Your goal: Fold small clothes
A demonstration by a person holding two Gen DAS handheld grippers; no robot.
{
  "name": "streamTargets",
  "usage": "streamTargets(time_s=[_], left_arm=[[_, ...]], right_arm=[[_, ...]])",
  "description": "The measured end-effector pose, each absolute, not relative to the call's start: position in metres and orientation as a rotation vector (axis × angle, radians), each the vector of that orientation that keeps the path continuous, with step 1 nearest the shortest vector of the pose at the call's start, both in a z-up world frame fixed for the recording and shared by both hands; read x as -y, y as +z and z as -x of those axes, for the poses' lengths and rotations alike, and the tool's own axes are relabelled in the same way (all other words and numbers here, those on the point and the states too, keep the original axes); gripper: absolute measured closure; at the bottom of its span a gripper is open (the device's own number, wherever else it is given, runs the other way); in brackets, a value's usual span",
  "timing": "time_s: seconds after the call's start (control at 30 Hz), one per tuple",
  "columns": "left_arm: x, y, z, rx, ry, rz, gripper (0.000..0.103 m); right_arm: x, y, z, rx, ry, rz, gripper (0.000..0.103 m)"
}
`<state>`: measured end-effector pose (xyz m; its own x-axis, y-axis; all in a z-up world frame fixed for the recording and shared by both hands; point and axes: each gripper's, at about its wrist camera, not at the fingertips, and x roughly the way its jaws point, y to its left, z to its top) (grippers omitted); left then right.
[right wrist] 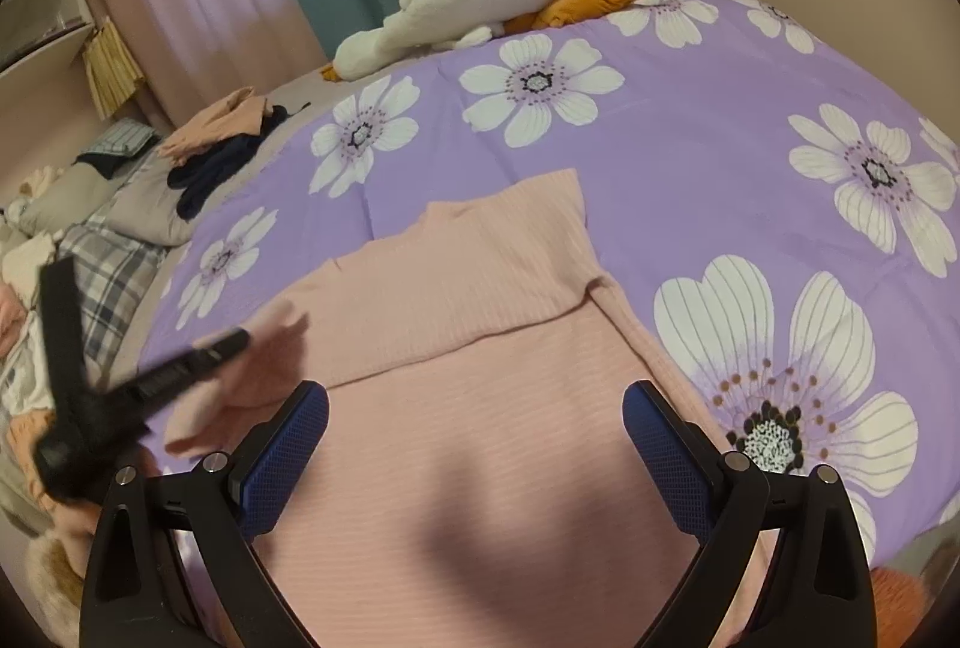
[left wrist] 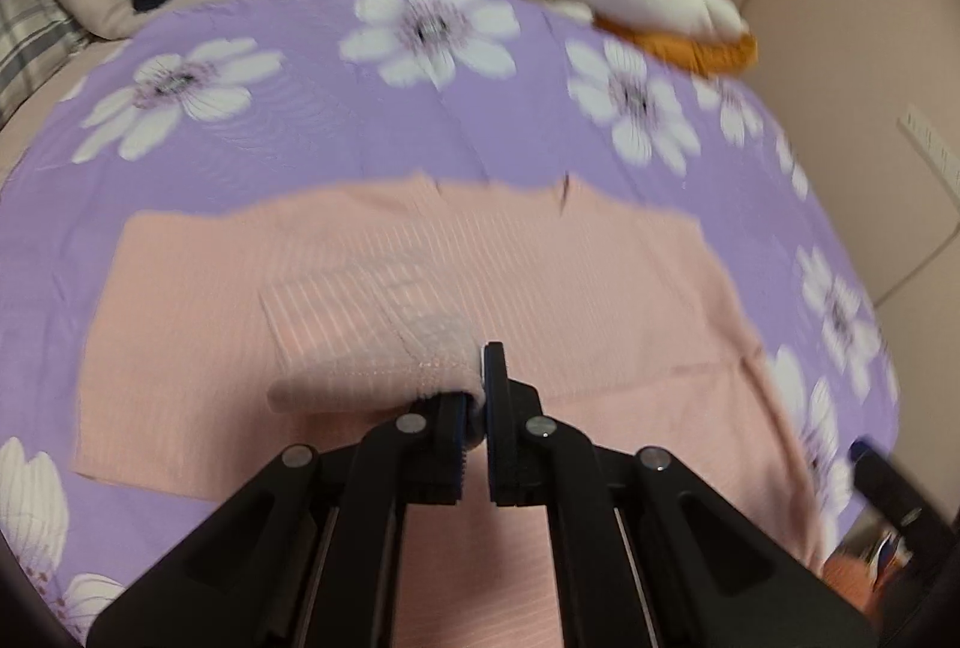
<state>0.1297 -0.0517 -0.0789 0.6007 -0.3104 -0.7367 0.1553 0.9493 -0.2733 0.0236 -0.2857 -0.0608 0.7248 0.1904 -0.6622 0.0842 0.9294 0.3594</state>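
Pinching a fold of the pink ribbed top (left wrist: 600, 276) between its closed pads, your left claw (left wrist: 474, 396) holds that cloth lifted above the rest of the garment. The top lies spread on the purple flowered bedspread (right wrist: 690, 156). Your right claw (right wrist: 474, 444) hangs over the garment with its jaws wide apart, gripping nothing.

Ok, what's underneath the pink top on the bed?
The pink top lies on the purple flowered bedspread, which shows around it. Whatever lies directly beneath the top is covered.
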Motion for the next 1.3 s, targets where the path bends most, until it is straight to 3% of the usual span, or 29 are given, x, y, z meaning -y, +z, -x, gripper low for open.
streamTargets(time_s=[0.4,0.43,0.5,0.53,0.57,0.83,1.07,1.3], left_arm=[[0.050,-0.122,-0.139,-1.023,-0.312,0.242,0.098],[0.049,-0.120,-0.138,-1.030,-0.315,0.248,0.093],[0.046,-0.110,-0.131,-1.023,-0.342,0.259,0.073],[0.043,-0.103,-0.124,-1.008,-0.346,0.248,0.057],[0.039,-0.097,-0.117,-0.983,-0.344,0.238,0.050],[-0.045,-0.069,-0.078,-0.857,-0.165,0.326,0.049],[-0.122,-0.087,-0.060,-0.837,0.014,0.525,0.051],[-0.137,-0.108,-0.055,-0.873,0.030,0.545,0.060]], right_arm=[[0.289,-0.069,-0.025,-0.781,0.044,-0.391,0.005],[0.288,-0.070,-0.025,-0.783,0.044,-0.389,0.005],[0.287,-0.071,-0.025,-0.787,0.044,-0.384,0.005],[0.286,-0.070,-0.026,-0.787,0.045,-0.380,0.005],[0.286,-0.071,-0.026,-0.787,0.046,-0.378,0.005],[0.274,-0.076,-0.031,-0.812,0.050,-0.339,0.005],[0.237,-0.079,-0.039,-0.845,0.096,-0.227,0.005],[0.179,-0.075,-0.062,-0.869,0.212,-0.109,0.005]])
